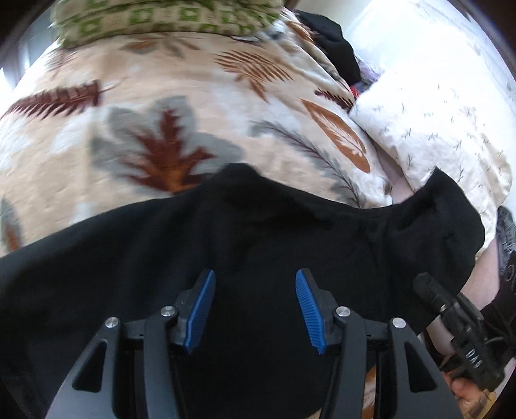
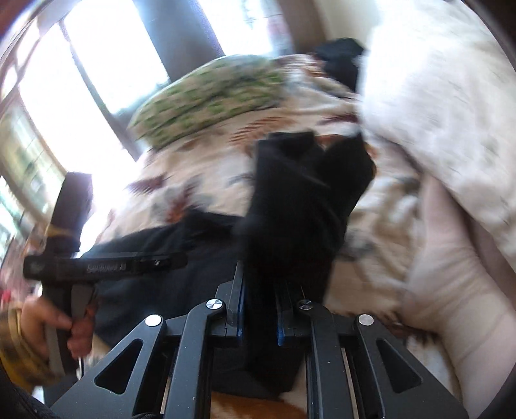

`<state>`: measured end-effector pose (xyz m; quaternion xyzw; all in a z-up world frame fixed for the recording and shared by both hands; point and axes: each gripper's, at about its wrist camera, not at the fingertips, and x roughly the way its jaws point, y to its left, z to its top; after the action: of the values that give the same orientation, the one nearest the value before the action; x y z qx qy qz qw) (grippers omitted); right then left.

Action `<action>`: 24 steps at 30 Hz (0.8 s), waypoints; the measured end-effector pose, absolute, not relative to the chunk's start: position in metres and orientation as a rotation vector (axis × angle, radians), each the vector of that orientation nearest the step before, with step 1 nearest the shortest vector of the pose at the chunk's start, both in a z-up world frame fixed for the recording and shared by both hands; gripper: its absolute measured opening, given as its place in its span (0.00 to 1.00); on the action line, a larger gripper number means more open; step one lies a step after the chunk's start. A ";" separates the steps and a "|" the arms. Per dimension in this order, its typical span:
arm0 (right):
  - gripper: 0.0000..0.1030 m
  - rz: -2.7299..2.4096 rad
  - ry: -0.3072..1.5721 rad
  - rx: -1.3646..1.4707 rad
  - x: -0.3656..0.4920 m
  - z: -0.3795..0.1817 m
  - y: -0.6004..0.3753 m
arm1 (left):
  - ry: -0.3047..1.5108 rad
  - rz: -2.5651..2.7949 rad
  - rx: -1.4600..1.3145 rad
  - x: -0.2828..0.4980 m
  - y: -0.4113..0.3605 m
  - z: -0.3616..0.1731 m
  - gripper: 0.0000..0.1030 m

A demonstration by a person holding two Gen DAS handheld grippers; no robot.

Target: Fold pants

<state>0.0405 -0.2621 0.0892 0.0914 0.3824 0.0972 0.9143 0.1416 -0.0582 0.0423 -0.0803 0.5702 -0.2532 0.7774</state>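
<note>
Leaf-printed bedding point(image 1: 180, 106) covers the bed, with a green-patterned pillow point(image 1: 161, 19) beyond the fingers. Black pants point(image 1: 258, 232) lie spread beneath and ahead of the left gripper point(image 1: 254, 287), whose blue pads point(image 1: 203, 309) stand spread apart, holding nothing. The right gripper point(image 2: 259, 290) pinches a bunched fold of the pants point(image 2: 306, 199) (lifted off the bed). Its body reads "DAS" point(image 1: 472, 356).

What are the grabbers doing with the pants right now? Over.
Left gripper open, above black pants. Right gripper shut on pants, bunch lifted. White pillow touching far pants edge.
</note>
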 end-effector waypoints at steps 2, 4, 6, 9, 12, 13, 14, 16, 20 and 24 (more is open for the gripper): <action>0.13 0.264 0.794 0.130 0.041 0.086 -0.239 | 1.228 -0.543 -0.204 0.142 -0.040 0.046 0.54; 0.13 0.331 0.811 0.080 0.042 0.079 -0.213 | 1.221 -0.542 -0.225 0.142 -0.026 0.049 0.54; 0.13 0.397 0.843 0.028 0.042 0.067 -0.188 | 1.216 -0.539 -0.234 0.142 -0.018 0.049 0.55; 0.16 0.424 0.918 -0.068 0.042 0.037 -0.165 | 1.218 -0.517 -0.244 0.143 -0.010 0.048 0.55; 0.28 0.455 0.923 -0.073 0.039 0.026 -0.166 | 1.209 -0.516 -0.274 0.141 -0.003 0.051 0.55; 0.32 0.476 0.937 -0.060 0.038 0.028 -0.168 | 1.202 -0.518 -0.281 0.140 -0.003 0.053 0.55; 0.38 0.491 0.953 -0.043 0.039 0.030 -0.169 | 1.193 -0.521 -0.289 0.140 -0.003 0.055 0.55; 0.45 0.524 0.977 0.007 0.038 0.036 -0.174 | 1.189 -0.533 -0.301 0.139 -0.006 0.060 0.55; 0.45 0.556 1.003 0.129 0.030 0.052 -0.197 | 1.172 -0.592 -0.265 0.131 -0.029 0.076 0.55; 0.45 0.396 0.962 0.205 0.018 0.070 -0.232 | 1.141 -0.617 -0.187 0.126 -0.054 0.089 0.60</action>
<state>0.0176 -0.2322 0.0704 0.0976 0.4587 0.1891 0.8628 0.1259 -0.0545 0.0886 -0.0870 0.5304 -0.2870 0.7929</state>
